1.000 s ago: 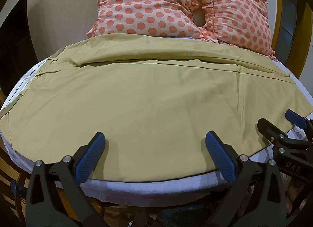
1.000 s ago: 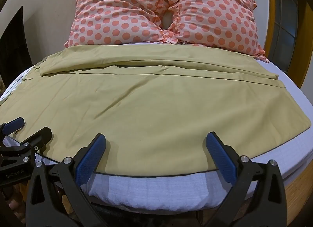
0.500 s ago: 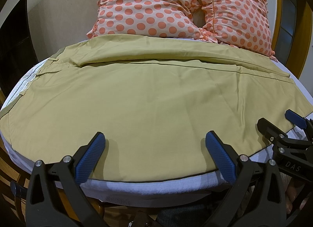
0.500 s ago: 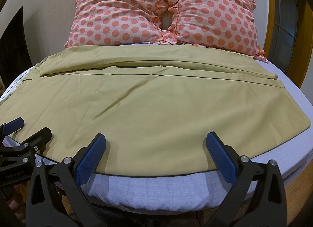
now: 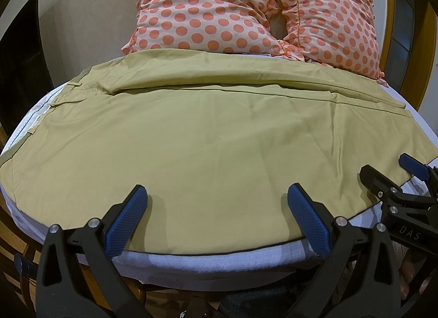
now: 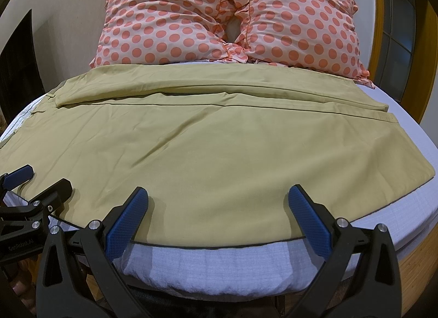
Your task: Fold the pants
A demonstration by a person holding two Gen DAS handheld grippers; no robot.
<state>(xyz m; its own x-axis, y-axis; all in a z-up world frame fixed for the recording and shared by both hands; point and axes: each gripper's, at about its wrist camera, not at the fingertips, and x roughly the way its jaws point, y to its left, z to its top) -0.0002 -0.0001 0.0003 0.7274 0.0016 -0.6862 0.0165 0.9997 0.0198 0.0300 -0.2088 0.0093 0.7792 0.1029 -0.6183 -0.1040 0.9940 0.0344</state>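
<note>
Khaki pants (image 5: 208, 137) lie spread flat across a bed, waistband at the left, leg hems at the right; they also show in the right wrist view (image 6: 208, 153). The far leg lies folded along the back edge. My left gripper (image 5: 217, 208) is open, empty, hovering over the near edge of the pants at the left. My right gripper (image 6: 219, 208) is open, empty, over the near edge further right. The right gripper also shows at the right of the left wrist view (image 5: 388, 172), and the left gripper at the left of the right wrist view (image 6: 35, 181).
A white bed cover (image 6: 208, 266) lies under the pants. Two orange polka-dot pillows (image 5: 219, 14) (image 6: 298, 16) lean at the head of the bed. A wooden frame (image 6: 421, 252) shows at the right, and a wall stands behind.
</note>
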